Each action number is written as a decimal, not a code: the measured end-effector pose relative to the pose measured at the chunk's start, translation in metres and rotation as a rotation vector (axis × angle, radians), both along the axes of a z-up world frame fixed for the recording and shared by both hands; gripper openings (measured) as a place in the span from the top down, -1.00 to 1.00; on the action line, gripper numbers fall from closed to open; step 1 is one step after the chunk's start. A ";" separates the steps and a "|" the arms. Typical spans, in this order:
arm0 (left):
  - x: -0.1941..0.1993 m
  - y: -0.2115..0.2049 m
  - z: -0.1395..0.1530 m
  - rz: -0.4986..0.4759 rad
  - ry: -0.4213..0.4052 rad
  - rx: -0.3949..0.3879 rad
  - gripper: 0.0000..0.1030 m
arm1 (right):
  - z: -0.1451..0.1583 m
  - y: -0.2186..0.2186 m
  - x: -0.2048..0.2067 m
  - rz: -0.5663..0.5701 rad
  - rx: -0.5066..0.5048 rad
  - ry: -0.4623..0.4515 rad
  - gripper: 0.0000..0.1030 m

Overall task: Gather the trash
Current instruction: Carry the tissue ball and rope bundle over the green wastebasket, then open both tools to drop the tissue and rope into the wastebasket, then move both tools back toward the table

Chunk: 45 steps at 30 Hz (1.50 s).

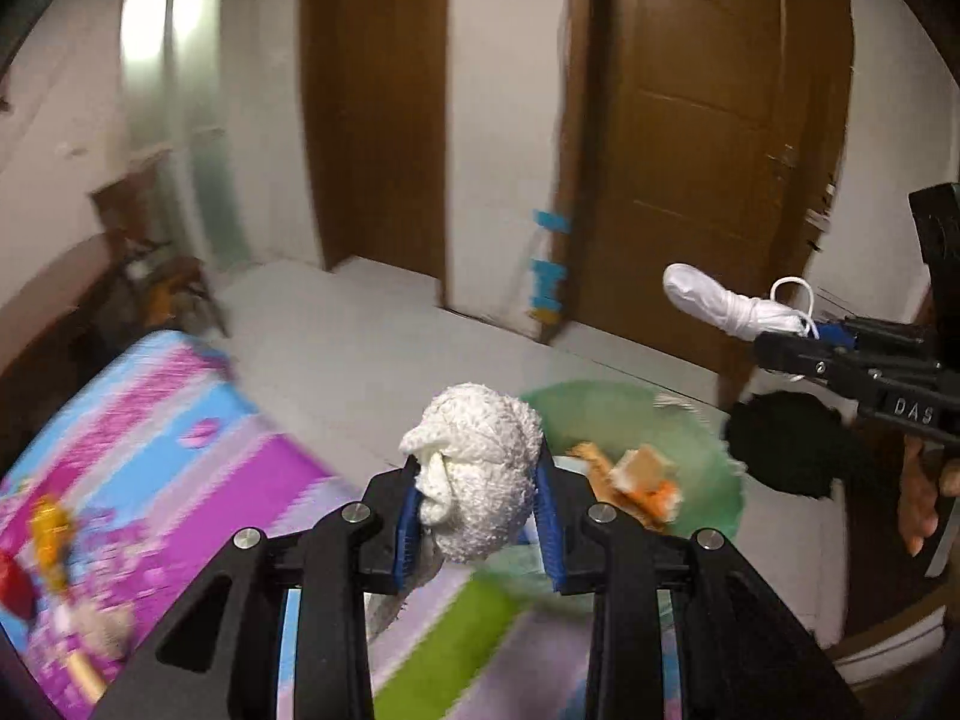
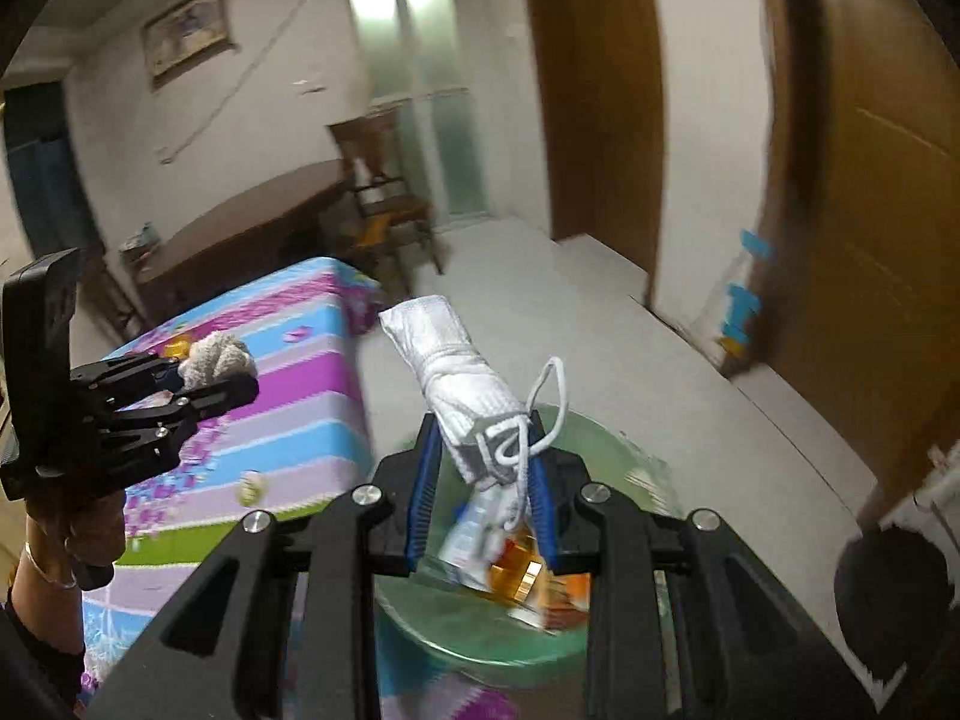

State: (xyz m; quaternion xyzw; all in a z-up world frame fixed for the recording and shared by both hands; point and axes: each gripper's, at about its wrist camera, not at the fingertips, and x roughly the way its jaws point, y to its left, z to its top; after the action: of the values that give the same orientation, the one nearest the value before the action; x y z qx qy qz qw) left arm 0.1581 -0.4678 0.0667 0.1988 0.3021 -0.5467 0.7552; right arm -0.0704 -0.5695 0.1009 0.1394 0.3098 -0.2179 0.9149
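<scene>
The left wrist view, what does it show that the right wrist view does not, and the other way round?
Only the left wrist view shows the crumpled white paper wad close up between the left tongs, and a closed brown door. Only the right wrist view shows a framed picture on the wall, a dark wooden table, and the rolled white face mask close up in the right tongs. Both show the green trash bin with wrappers inside, the striped colourful tablecloth, and the frosted glass door.
</scene>
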 end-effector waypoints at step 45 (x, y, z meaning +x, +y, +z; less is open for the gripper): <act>-0.023 -0.047 -0.083 0.090 -0.148 0.154 -0.07 | -0.060 -0.022 0.005 -0.070 0.025 0.109 0.28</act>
State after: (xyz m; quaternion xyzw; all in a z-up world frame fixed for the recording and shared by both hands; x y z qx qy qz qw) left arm 0.1350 -0.5152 -0.0162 0.2826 0.2953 -0.4713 0.7816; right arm -0.0650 -0.5914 0.0406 0.1496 0.3566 -0.2533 0.8867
